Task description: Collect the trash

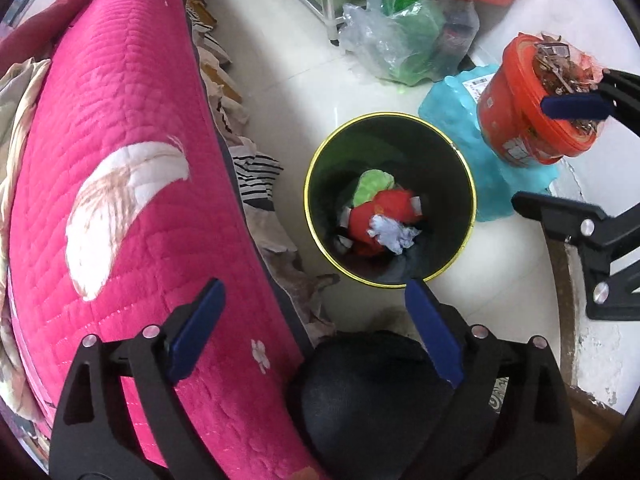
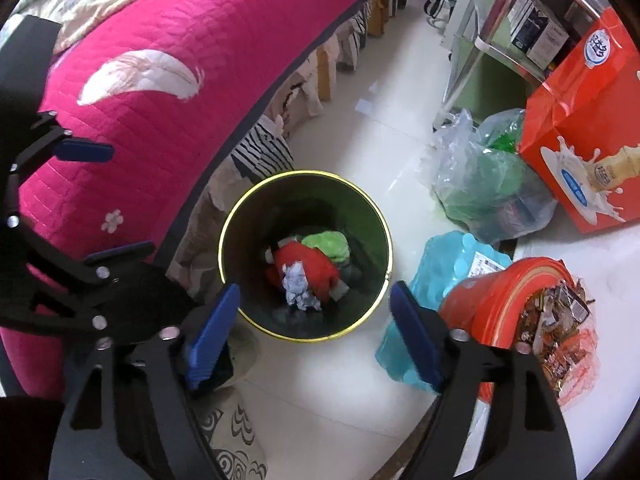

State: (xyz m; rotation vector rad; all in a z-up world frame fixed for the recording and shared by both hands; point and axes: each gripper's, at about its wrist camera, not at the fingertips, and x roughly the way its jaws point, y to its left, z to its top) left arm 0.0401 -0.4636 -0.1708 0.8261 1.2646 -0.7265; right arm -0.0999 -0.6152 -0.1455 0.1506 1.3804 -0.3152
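A dark green bin (image 1: 440, 176) with a yellow rim stands on the white floor beside the bed. Inside it lie a crumpled white paper (image 1: 392, 234), a red wrapper (image 1: 384, 208) and a green scrap (image 1: 372, 186). My left gripper (image 1: 314, 286) hangs above the bin's near rim, open, with nothing between its blue pads. My right gripper (image 2: 315, 288) is also open and empty above the bin (image 2: 248, 232), looking down on the paper (image 2: 298, 286). Each gripper shows at the edge of the other's view, the right one (image 1: 548, 152) and the left one (image 2: 108, 200).
A pink quilted bed (image 1: 120, 160) borders the bin on one side. An orange tub (image 2: 500, 308) heaped with wrappers, a blue bag (image 2: 444, 264), a clear plastic bag (image 2: 480, 176) and a red carton (image 2: 580, 140) crowd the other. A person's dark-clothed limb (image 1: 368, 400) is below.
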